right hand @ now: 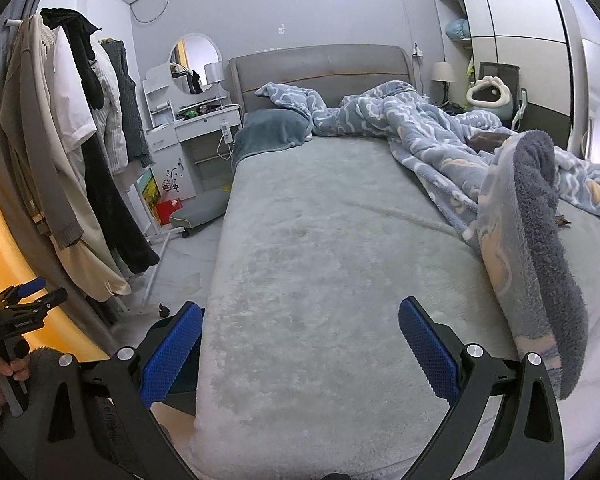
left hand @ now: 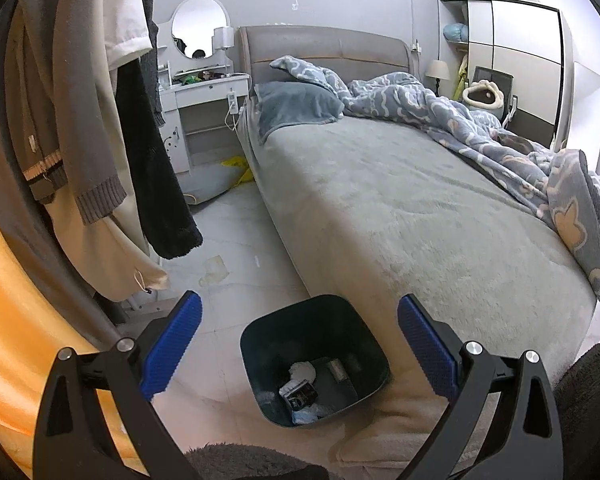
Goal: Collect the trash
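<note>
Trash: a crumpled white wad (left hand: 302, 370), a small dark carton (left hand: 300, 394) and other bits sit at the bottom of the dark bin (left hand: 260, 344) on the floor by the bed (left hand: 400, 208).
Stray bits: what looks like a flat clear wrapper (left hand: 214, 270) lies on the tiles near the hanging clothes (left hand: 100, 120).
Handling: probably light, soft, crushable; wrapper likely slippery, so pinch an edge.
Left gripper (left hand: 299, 340): jaws wide apart, empty, above the bin.
Right gripper (right hand: 300, 344): spread too, nothing held, over the bed.
</note>
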Motion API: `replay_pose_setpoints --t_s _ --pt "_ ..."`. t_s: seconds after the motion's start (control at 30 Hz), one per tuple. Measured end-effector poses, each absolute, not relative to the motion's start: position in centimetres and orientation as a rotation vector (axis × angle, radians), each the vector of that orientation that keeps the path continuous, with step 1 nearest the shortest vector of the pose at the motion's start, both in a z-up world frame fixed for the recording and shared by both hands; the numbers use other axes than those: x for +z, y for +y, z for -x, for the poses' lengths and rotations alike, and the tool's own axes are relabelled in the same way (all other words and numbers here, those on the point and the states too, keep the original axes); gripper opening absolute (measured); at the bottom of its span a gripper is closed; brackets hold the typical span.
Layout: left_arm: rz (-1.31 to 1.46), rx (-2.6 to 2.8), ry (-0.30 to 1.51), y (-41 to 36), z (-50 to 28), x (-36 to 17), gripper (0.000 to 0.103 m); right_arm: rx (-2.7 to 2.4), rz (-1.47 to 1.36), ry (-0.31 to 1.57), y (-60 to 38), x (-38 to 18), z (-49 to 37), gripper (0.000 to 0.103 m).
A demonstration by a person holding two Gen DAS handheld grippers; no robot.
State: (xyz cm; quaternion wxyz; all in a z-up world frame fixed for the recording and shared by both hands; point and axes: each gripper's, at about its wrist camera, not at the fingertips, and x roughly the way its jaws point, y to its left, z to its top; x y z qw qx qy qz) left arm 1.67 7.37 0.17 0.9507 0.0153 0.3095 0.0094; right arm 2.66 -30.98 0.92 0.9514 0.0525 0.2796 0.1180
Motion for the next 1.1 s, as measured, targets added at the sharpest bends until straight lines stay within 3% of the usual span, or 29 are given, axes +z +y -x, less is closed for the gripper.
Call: replay_pose_setpoints --t_s 1.1 --pt "-0.005 0.007 0.645 7.4 -1.7 0.0 0.1 0.255 -0.067 0.585 -30.0 0.9 -2.7 0.1"
